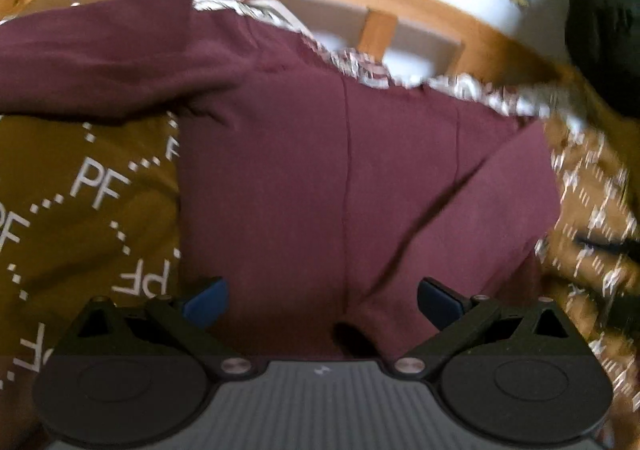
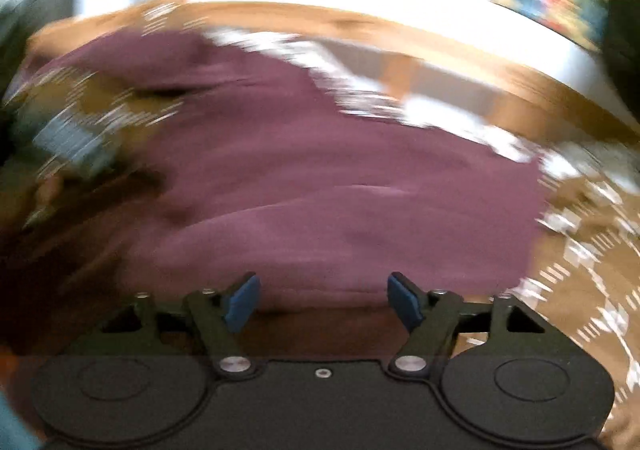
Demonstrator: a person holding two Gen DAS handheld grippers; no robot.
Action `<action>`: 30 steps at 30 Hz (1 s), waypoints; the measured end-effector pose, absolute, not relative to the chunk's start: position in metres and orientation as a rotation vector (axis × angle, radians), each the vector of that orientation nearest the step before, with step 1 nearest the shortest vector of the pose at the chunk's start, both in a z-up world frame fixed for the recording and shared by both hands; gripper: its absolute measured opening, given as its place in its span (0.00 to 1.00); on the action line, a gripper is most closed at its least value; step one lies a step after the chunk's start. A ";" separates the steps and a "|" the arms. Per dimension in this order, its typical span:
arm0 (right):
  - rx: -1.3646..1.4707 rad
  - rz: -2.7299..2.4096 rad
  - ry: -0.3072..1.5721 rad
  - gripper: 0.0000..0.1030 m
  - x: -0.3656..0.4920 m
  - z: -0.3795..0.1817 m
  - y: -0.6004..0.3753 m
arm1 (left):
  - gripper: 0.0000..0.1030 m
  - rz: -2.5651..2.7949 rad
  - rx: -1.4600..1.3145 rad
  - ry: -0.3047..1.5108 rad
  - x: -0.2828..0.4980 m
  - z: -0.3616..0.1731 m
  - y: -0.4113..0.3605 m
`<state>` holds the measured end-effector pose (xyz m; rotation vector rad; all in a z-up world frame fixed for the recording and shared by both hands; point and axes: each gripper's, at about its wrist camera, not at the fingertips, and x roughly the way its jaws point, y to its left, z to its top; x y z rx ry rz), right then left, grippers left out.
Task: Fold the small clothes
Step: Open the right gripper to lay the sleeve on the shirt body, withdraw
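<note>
Both views bulge and darken to black at the corners. The right wrist view is smeared throughout by motion, sharp only on the tool itself. The left wrist view is clearer ahead, streaked at right. White glare washes out the far background.

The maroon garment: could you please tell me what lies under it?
The maroon garment lies on a brown cover printed with PF letters. What the cover hides beneath it cannot be seen.
</note>
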<state>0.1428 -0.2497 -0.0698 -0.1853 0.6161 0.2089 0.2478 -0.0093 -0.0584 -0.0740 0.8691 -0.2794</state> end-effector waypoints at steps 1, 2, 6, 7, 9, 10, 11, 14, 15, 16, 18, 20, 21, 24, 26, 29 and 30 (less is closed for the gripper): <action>-0.131 0.159 0.611 0.78 0.148 -0.067 -0.266 | 0.99 -0.267 -0.031 0.877 0.247 -0.063 -0.015; -0.083 0.107 0.603 0.80 0.154 -0.064 -0.282 | 0.99 -0.258 0.011 0.881 0.246 -0.066 -0.020; 0.056 -0.045 0.591 0.80 0.188 -0.067 -0.332 | 0.99 -0.232 0.151 0.876 0.243 -0.078 -0.035; 0.087 -0.073 0.603 0.80 0.197 -0.069 -0.341 | 0.99 -0.228 0.173 0.873 0.243 -0.079 -0.037; 0.141 -0.113 0.621 0.80 0.214 -0.075 -0.357 | 0.99 -0.228 0.200 0.866 0.242 -0.081 -0.039; 0.155 -0.133 0.620 0.78 0.222 -0.079 -0.363 | 0.99 -0.229 0.209 0.864 0.241 -0.082 -0.039; 0.156 -0.146 0.617 0.74 0.228 -0.081 -0.367 | 0.99 -0.230 0.213 0.863 0.241 -0.082 -0.040; 0.141 -0.146 0.622 0.53 0.242 -0.083 -0.374 | 0.99 -0.235 0.218 0.860 0.238 -0.082 -0.039; 0.143 -0.139 0.624 0.48 0.249 -0.084 -0.374 | 0.99 -0.237 0.219 0.859 0.237 -0.082 -0.038; 0.144 -0.131 0.623 0.35 0.252 -0.083 -0.373 | 0.99 -0.240 0.217 0.858 0.238 -0.082 -0.038; 0.114 -0.133 0.607 0.11 0.254 -0.080 -0.368 | 0.99 -0.247 0.197 0.852 0.239 -0.080 -0.035; 0.082 -0.145 0.564 0.06 0.251 -0.074 -0.365 | 0.99 -0.257 0.173 0.850 0.241 -0.079 -0.033; 0.076 -0.153 0.549 0.06 0.248 -0.072 -0.364 | 0.99 -0.258 0.166 0.852 0.241 -0.079 -0.032; 0.063 -0.180 0.551 0.06 0.247 -0.073 -0.367 | 0.99 -0.248 0.197 0.866 0.243 -0.083 -0.035; 0.079 -0.192 0.577 0.07 0.249 -0.080 -0.371 | 0.99 -0.246 0.228 0.859 0.242 -0.084 -0.038; 0.085 -0.208 0.580 0.18 0.251 -0.084 -0.372 | 0.99 -0.245 0.246 0.853 0.241 -0.084 -0.040; 0.081 -0.221 0.582 0.22 0.251 -0.084 -0.371 | 0.99 -0.246 0.245 0.854 0.241 -0.084 -0.040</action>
